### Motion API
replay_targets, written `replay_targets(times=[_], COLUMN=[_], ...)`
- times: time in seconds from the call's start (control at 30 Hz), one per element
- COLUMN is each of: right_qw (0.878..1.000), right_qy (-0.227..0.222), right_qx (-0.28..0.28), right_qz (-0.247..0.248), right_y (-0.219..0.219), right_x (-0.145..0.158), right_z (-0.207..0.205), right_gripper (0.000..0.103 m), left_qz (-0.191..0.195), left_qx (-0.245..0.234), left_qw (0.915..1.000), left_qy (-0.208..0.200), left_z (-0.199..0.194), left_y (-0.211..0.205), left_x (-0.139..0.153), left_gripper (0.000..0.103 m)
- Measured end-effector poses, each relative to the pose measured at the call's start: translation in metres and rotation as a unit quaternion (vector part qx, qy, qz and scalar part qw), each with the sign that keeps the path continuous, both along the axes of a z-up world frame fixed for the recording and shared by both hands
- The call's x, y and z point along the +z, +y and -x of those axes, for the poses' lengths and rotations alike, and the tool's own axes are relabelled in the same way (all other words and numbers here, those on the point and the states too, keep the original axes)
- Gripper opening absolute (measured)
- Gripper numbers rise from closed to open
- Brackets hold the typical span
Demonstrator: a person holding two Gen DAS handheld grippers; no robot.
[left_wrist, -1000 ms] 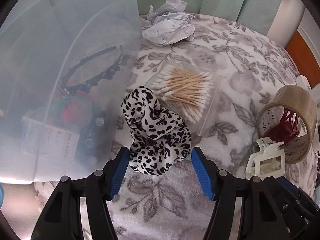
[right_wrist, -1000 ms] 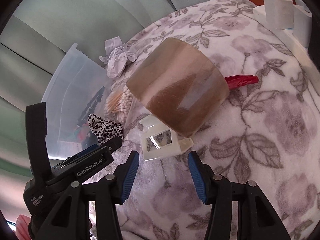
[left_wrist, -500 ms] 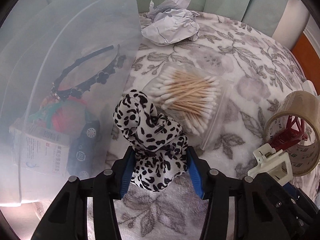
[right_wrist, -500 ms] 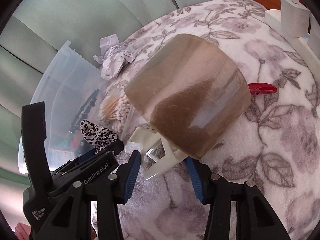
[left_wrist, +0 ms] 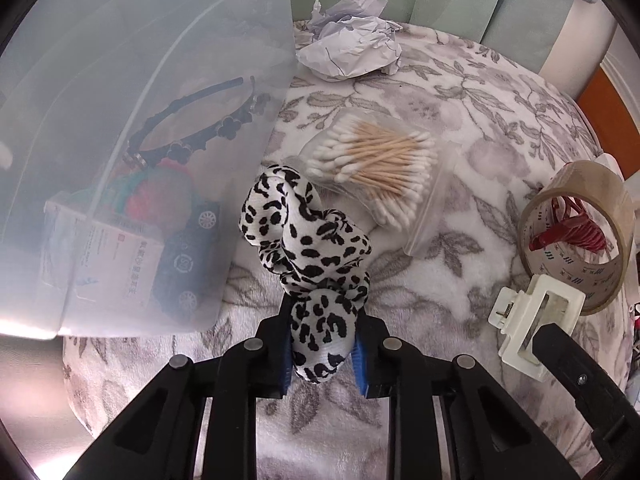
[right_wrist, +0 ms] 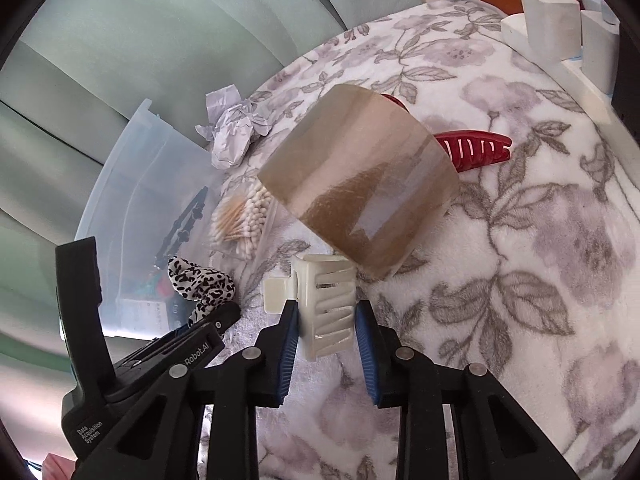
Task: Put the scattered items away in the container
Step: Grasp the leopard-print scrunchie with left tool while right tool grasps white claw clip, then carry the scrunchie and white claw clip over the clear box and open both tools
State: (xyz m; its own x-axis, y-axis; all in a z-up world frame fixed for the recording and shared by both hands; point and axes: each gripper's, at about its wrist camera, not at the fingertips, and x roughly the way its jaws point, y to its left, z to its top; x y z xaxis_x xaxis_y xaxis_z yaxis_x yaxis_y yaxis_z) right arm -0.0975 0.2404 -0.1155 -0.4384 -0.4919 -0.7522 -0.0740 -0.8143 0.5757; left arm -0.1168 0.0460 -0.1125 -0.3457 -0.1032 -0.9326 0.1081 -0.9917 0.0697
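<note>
A leopard-print scrunchie stands on the floral blanket beside the clear plastic bin. My left gripper is closing on the scrunchie, and its blue pads squeeze the lower end. In the right wrist view my right gripper is closing on a white claw hair clip, with both pads against its sides. The clip leans on a roll of brown tape. A red claw clip lies behind the tape.
A bag of cotton swabs and crumpled paper lie right of the bin. Inside the bin are a black headband, a toy car and a box. White boxes line the blanket's far right edge.
Both grippers' jaws have narrowed from wide apart to pressing on their items. The scrunchie is pinched narrower at its base; the white clip has been turned upright between the right pads.
</note>
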Motion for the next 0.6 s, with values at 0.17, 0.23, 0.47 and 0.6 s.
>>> replay_targets(times=[0.17,0.23,0.47,0.6], right_qw=[1.000,1.000,0.998,0.996], right_qy=[0.013,0.020,0.056,0.081], right_qx=[-0.006,-0.010,-0.025,-0.032], right_qz=[0.007,0.009,0.011,0.013], right_y=[0.004,0.003,0.005,0.010], right_x=[0.013,0.022,0.055,0.077], right_z=[-0.012,-0.018,-0.036,-0.046], right_gripper=[0.031,0.031,0.031,0.031], left_qz=[-0.005,-0.008,-0.017,-0.022], left_qx=[-0.011,-0.019,-0.053,-0.067], left_qw=[0.9999,0.9996,0.9968,0.9942], left_qy=[0.009,0.018,0.057,0.082], left_z=[-0.012,-0.017,-0.038,-0.034], left_y=[0.008,0.011,0.022,0.026], left_x=[0.010,0.018,0.049,0.073], left_gripper=[0.024,0.024,0.024,0.024])
